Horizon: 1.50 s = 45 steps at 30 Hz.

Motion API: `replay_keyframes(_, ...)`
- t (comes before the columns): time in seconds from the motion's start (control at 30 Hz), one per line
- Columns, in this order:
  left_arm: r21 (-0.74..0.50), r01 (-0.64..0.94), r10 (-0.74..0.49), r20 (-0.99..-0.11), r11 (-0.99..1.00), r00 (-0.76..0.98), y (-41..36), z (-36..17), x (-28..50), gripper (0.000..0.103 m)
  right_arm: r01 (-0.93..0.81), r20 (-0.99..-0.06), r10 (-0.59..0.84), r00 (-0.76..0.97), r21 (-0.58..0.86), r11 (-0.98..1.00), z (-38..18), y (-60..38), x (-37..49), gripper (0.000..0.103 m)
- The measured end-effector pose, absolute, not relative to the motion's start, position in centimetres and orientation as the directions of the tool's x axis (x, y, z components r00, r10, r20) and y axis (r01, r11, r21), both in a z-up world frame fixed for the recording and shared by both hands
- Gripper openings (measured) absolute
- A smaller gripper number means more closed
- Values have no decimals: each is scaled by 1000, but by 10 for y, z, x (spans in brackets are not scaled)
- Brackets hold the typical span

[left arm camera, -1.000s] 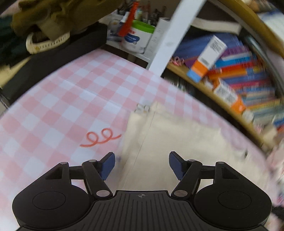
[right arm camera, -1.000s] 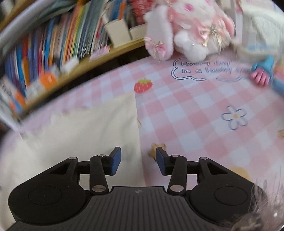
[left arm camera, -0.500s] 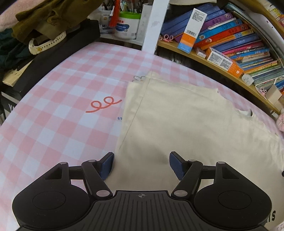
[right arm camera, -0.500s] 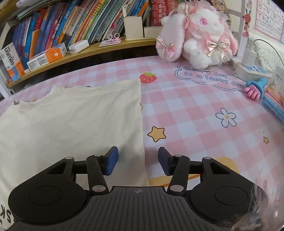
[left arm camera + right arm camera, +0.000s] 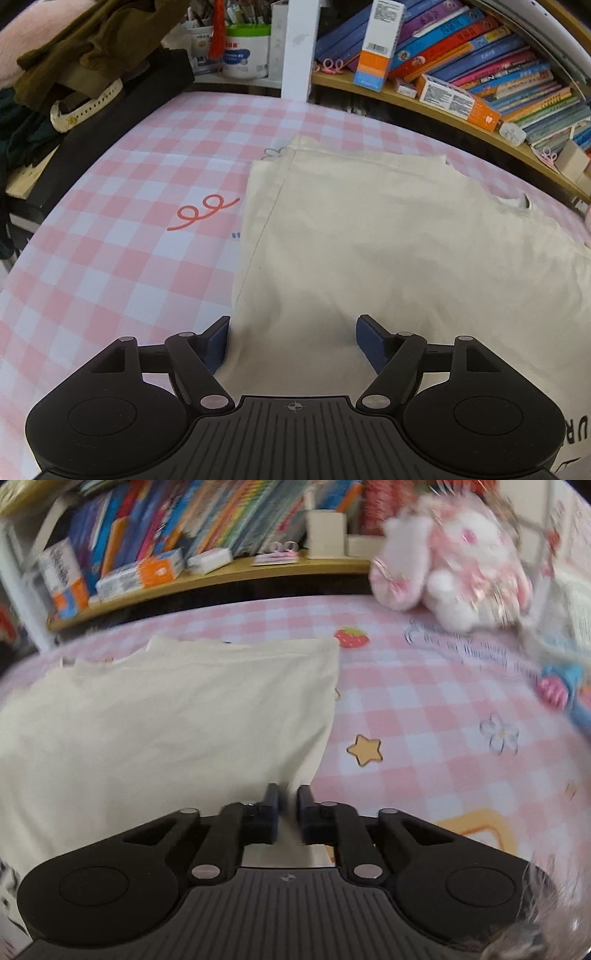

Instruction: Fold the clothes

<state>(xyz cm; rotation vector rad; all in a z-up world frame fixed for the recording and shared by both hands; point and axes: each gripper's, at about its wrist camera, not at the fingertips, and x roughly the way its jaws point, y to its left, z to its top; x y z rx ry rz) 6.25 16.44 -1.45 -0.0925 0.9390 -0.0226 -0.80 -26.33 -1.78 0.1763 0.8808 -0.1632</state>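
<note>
Left wrist view: left gripper (image 5: 291, 341) jaws wide, just widened further, straddling the cream garment's (image 5: 388, 240) near left edge, pads not pressing. Garment flat on pink checked tablecloth (image 5: 122, 206), centre-right of frame. Right wrist view, blurred: right gripper (image 5: 287, 802) just closed, apparently pinching the garment's lower-right edge.

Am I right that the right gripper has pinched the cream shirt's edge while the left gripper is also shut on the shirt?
Not quite: the left gripper is open, its jaws standing wide astride the shirt's edge, as the left wrist view shows. The right gripper has indeed just closed on the shirt's edge.
</note>
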Motion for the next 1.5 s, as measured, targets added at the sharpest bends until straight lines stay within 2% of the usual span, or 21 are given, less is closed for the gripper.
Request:
replay_keyframes(0.13, -73, -1, -58, -798, 997, 599, 162, -16, 60, 78, 197, -727, -130, 675, 7, 980, -5, -253, -15, 5)
replay_keyframes(0.3, -67, -4, -52, -806, 998, 590, 163, -16, 58, 80, 204, -758, -137, 638, -5, 979, -23, -259, -10, 6)
replay_keyframes(0.33, -70, -10, -51, -811, 998, 583, 164, -15, 58, 80, 206, -758, -133, 639, 3, 978, -22, -261, -11, 7)
replay_keyframes(0.37, -72, -15, -50, -815, 997, 577, 165, -14, 58, 80, 210, -758, -129, 640, 11, 978, -20, -263, -13, 16)
replay_keyframes(0.4, -71, -15, -50, -816, 997, 576, 166, -12, 55, 80, 228, -758, -125, 641, 33, 973, -19, -267, -18, 30)
replay_keyframes(0.43, -69, -14, -49, -818, 997, 574, 168, -11, 53, 80, 246, -757, -121, 642, 54, 968, -18, -271, -24, 35)
replay_keyframes(0.6, -72, -26, -45, -822, 997, 567, 175, -5, 38, 80, 266, -778, -59, 625, 141, 954, -14, -281, -68, 36)
replay_keyframes(0.73, -127, -59, -73, -827, 990, 557, 182, -3, 23, 80, 243, -804, 5, 595, 186, 952, -13, -279, -107, 36)
replay_keyframes(0.97, -222, -117, -119, -816, 968, 566, 188, -3, 9, 80, 238, -822, 57, 567, 229, 944, -14, -275, -129, 36)
replay_keyframes(1.03, -251, -139, -129, -810, 958, 572, 191, -2, 7, 80, 225, -823, 53, 566, 216, 950, -15, -274, -127, 27)
replay_keyframes(1.1, -271, -156, -135, -805, 950, 578, 193, -2, 4, 80, 197, -825, 46, 563, 188, 962, -15, -271, -126, 14)
replay_keyframes(1.17, -279, -164, -135, -800, 946, 584, 195, -1, 3, 80, 180, -819, 52, 571, 187, 966, -12, -271, -126, 9)
replay_keyframes(1.33, -303, -182, -143, -796, 936, 588, 203, -1, -3, 80, 188, -726, -20, 687, 151, 970, 13, -274, -139, 8)
replay_keyframes(1.5, -373, -214, -184, -786, 903, 590, 213, -5, -5, 80, 277, -807, -8, 591, 193, 941, -12, -286, -130, 9)
